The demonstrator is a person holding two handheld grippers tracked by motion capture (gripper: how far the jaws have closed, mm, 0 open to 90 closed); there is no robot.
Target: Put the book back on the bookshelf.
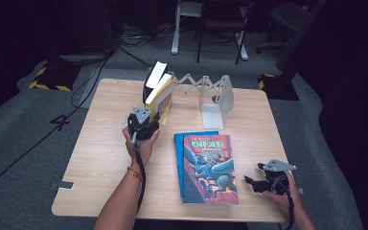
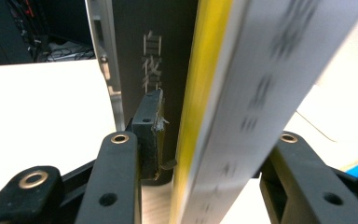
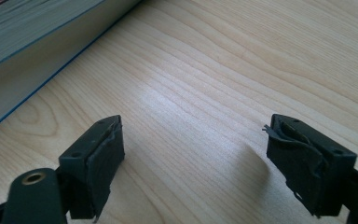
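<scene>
Yellow book pinched in my left gripper, standing against the rack; next, release. Right gripper gapes empty.

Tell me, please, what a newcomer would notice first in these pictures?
Probably the colourful book lying flat at the table's middle front. Next, the yellow book standing at the back beside a white rack, with the left tool closed around it. The right tool rests open near the front right corner.

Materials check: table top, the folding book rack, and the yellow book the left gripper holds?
Table: pale wood or wood-look laminate, matte, visible grain.
Book rack: probably light-grey sheet metal or plastic, smooth, thin folded panels.
Yellow book: paper, glossy cover, white page block; left gripper clamps it.
</scene>
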